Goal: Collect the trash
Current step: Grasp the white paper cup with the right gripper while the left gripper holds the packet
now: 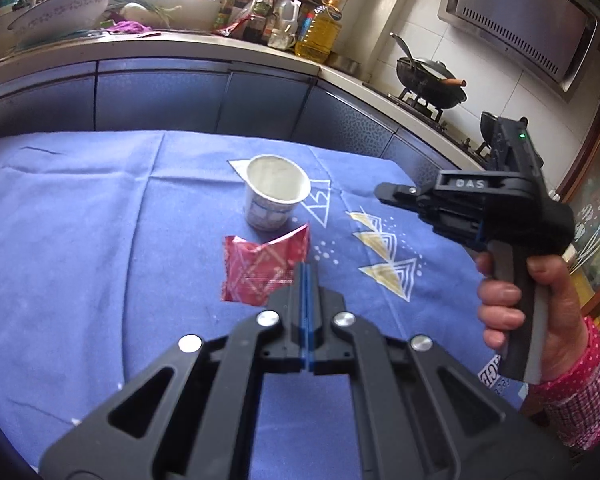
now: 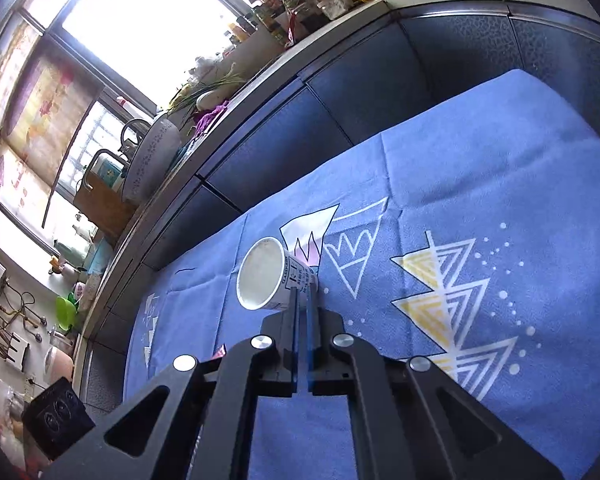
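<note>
Red foil wrapper [image 1: 260,268], judged light and crinkly, is pinched at its edge by the closed left gripper [image 1: 306,270]; the thin-walled cup [image 2: 268,276], best taken at its rim, lies beyond the right gripper [image 2: 303,294], nearly closed on nothing.

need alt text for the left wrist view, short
The left gripper, fingers shut, pinches the edge of a red wrapper over a blue tablecloth. An empty white cup stands upright just beyond it. At right, a hand holds the right gripper above the cloth, with kitchen cabinets behind.
</note>
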The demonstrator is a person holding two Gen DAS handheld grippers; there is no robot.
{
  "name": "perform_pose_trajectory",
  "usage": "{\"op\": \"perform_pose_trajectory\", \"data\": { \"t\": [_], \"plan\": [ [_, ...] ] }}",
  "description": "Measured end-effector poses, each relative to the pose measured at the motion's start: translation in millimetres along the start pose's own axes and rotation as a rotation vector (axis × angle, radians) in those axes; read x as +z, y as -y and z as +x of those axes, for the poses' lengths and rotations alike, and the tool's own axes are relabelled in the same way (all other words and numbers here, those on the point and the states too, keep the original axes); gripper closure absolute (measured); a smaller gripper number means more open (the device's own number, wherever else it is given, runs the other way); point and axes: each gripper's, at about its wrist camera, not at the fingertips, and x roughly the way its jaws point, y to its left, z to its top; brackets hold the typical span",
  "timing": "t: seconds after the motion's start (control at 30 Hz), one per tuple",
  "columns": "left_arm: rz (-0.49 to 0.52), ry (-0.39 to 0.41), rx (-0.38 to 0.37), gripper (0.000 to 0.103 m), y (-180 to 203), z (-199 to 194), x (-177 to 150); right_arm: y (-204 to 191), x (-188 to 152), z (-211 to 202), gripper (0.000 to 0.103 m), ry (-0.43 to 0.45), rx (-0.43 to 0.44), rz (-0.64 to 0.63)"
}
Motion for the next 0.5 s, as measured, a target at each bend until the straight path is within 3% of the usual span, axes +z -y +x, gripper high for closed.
{"op": "perform_pose_trajectory", "data": {
  "t": [0.03,0.1,0.2,0.5],
  "plan": [
    [-0.005,0.006,0.000,0.103,0,-5,-2,-2,0,7,0.059,-0.011,0.007,0.001],
    [-0.013,0.016,0.002,0.103,-1,-14,-5,-9,1,18,0.023,0.000,-0.012,-0.005],
    [-0.025,0.018,0.007,0.103,-6,-22,-8,-34,2,34,0.022,0.029,-0.091,-0.144],
    [-0.080,0.015,0.021,0.103,-33,-31,-16,-112,-38,119,0.016,0.079,-0.422,-0.798]
  ]
}}
